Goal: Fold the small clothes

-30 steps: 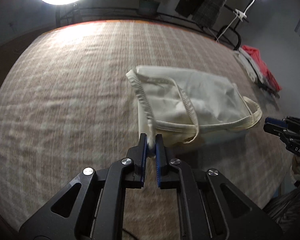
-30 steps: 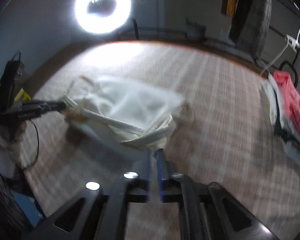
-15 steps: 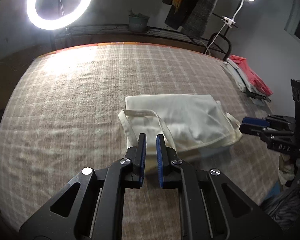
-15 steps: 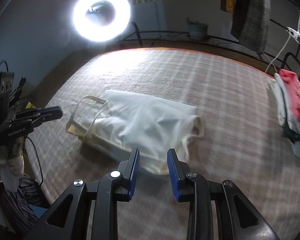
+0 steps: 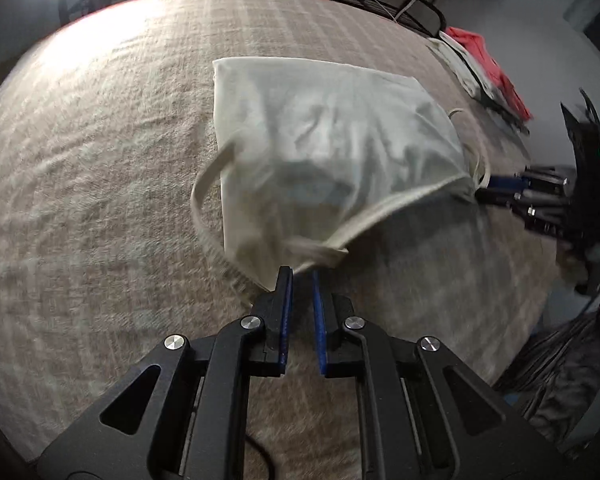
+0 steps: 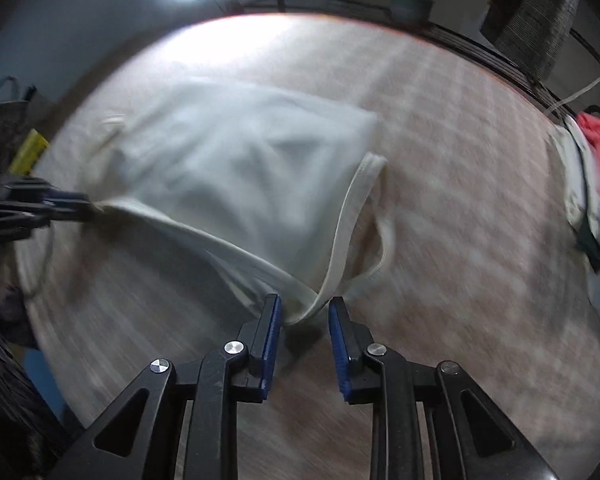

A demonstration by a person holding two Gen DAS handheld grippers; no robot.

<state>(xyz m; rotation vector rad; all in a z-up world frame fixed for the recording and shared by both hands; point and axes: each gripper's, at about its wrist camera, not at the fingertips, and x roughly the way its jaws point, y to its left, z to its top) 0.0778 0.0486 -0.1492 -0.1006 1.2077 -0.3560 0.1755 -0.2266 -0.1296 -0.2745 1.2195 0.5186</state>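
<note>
The cream top (image 5: 324, 148) lies ahead of both pairs of fingers on the checked table (image 5: 100, 200), long axis running from the narrowly parted left gripper (image 5: 299, 280) to the wider-open right gripper (image 6: 304, 308), straps toward both; neither visibly clamps, so a hem may slip and bunch.

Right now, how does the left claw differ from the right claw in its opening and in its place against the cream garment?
The left claw shows only a narrow gap between its fingers; the right claw stands much wider open. A corner of the cream garment lies just at the left claw's tips, while a ribbed band of it runs in between the right claw's fingers. Both point at the garment's near edge, and neither plainly pinches it.
</note>
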